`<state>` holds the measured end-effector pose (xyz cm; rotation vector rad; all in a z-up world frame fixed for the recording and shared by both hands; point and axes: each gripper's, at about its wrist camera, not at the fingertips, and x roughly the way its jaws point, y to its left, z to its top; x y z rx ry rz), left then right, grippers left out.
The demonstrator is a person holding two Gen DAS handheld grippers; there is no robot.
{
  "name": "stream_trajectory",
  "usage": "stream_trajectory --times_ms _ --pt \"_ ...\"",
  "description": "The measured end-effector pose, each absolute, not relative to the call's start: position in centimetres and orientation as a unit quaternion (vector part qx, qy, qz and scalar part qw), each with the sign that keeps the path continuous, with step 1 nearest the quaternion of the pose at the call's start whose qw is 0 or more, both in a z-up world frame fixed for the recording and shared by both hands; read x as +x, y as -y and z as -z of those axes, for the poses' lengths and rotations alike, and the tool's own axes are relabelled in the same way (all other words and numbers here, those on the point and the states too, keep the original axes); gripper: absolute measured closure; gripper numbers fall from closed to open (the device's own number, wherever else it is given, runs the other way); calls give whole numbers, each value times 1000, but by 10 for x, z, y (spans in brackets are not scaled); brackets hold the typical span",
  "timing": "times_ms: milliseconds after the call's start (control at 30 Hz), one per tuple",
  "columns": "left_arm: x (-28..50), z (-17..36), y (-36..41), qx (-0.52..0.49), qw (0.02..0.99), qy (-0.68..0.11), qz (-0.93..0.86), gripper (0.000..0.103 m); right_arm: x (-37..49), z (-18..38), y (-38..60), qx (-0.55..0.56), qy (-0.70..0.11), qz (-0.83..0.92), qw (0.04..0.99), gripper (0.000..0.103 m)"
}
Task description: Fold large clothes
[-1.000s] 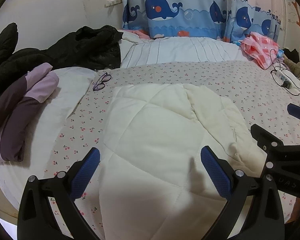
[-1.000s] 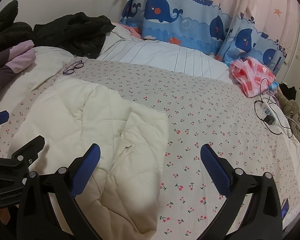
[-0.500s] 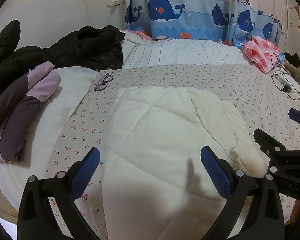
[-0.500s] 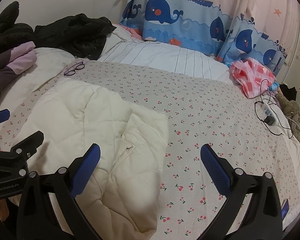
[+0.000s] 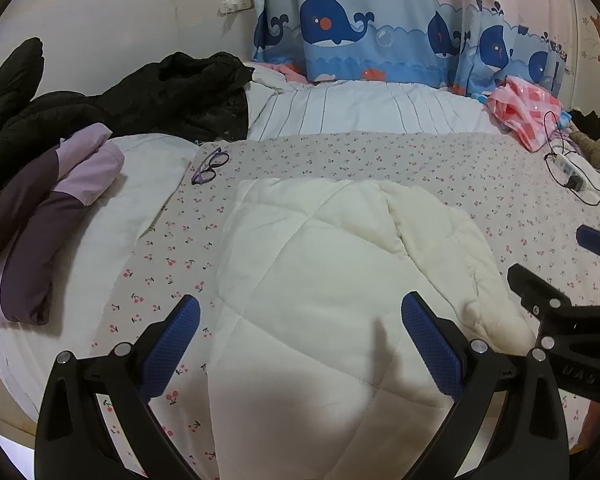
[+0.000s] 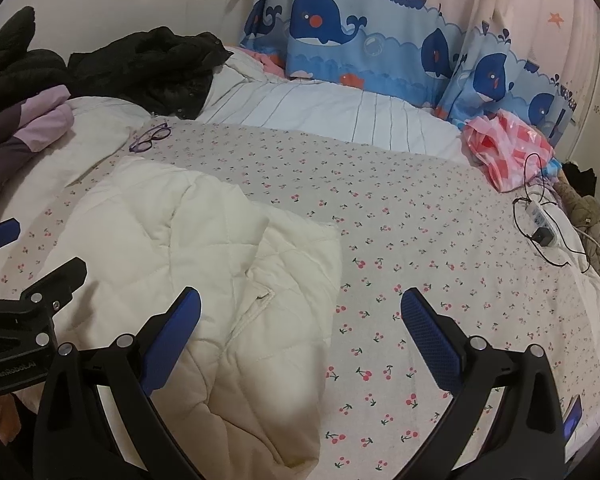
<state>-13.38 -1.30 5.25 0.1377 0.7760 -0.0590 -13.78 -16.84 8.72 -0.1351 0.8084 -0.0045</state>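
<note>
A cream quilted garment [image 5: 332,280] is laid folded on the cherry-print bed cover [image 6: 420,240], toward the near edge of the bed. The left tool [image 5: 300,328] is held above it with its blue pads spread wide, nothing being gripped. The right tool [image 6: 300,320] is likewise spread and empty, held over the garment's right edge. A pair of glasses [image 5: 210,166] is seen beyond the garment, near a purple jacket [image 5: 40,216] at the bed's left edge.
</note>
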Motion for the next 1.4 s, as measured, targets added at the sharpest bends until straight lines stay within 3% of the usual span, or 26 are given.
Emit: stream_trajectory --times_ms 1400 --pt "-136 -54 20 67 924 -374 39 7 -139 -86 173 -64 -389 14 919 6"
